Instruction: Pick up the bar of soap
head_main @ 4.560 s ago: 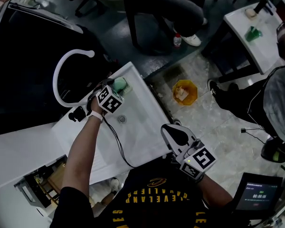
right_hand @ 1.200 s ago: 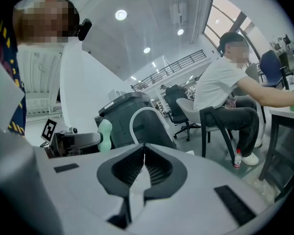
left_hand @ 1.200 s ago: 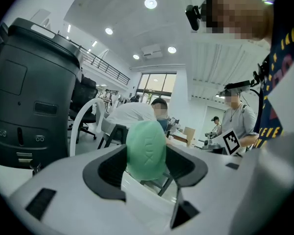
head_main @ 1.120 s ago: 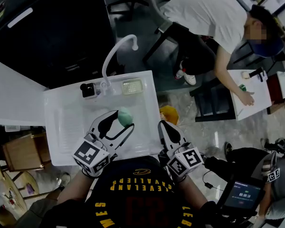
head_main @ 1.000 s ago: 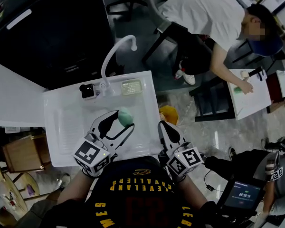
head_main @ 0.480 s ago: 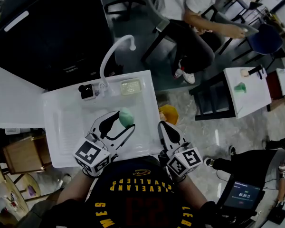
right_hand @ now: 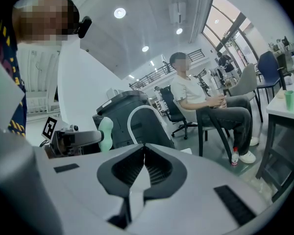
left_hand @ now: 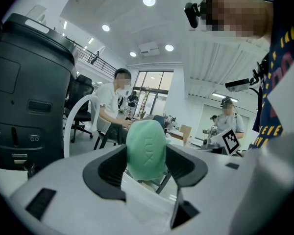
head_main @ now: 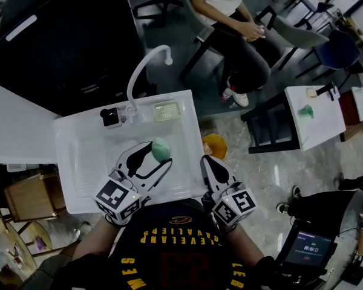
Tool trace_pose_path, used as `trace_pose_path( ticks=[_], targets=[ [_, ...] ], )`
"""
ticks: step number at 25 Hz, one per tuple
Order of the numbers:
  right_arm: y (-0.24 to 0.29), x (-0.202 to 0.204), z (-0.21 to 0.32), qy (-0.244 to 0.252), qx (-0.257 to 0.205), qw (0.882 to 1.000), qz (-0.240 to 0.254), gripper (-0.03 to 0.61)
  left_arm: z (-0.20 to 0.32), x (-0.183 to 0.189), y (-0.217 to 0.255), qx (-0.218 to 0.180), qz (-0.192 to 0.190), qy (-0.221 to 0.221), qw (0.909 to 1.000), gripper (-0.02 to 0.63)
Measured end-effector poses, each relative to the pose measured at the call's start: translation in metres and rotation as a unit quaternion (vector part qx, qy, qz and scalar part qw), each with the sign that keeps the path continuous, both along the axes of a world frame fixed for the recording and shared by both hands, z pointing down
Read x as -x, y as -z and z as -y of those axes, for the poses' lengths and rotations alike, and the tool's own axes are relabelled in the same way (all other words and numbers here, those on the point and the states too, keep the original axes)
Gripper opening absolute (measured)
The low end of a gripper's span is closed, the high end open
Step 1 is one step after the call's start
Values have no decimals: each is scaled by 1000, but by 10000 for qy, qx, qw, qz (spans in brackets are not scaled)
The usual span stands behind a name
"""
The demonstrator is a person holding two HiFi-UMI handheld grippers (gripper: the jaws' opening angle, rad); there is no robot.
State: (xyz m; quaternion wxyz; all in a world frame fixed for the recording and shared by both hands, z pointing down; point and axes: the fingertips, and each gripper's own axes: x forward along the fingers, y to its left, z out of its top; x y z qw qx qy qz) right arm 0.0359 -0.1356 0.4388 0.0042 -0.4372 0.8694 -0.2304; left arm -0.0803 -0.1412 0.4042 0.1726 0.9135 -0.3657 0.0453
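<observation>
Soap is the whole job here, and you have it: the green bar of soap (head_main: 160,149) sits between the jaws of the left gripper (head_main: 155,154), which are closed on its two broad sides. In the left gripper view the bar (left_hand: 146,150) stands on end between the ribbed pads, with about half of it sticking out past the tips. In the head view it hangs over the basin of the white sink (head_main: 67,132), in front of the faucet (head_main: 139,77) and the small soap dish (head_main: 167,110) on the back rim. It looks lifted clear rather than resting on anything, though the head view alone cannot show how high.

The right gripper (head_main: 207,161) has its jaws pressed together on nothing and is parked beside the sink's near right corner, apart from the bar. Leave it there; it has no part in this lift.

To finish well, hold your squeeze even. The bar is rounded and probably slick, so extra pressure could shoot it out forward, while easing off lets it slide down. Because so much of it overhangs the tips, avoid any quick wrist turn or tilt that puts its weight on that free end. Hold the lift over the basin, so a slip lands in the sink and not on the floor, and stay clear of the faucet arch. A steady, level hold should complete the pick.
</observation>
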Motion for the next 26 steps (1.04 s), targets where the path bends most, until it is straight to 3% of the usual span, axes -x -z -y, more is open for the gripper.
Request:
trace_pose_path(
  ticks=[21,26],
  targets=[
    [0,4,0,48,4,10000,36,18,1,1,2,-5,-4,-2,10000,262],
    [1,17,8,279,-76,9995,82,18,5,12,4,-29,71,186,9998,262]
  ],
)
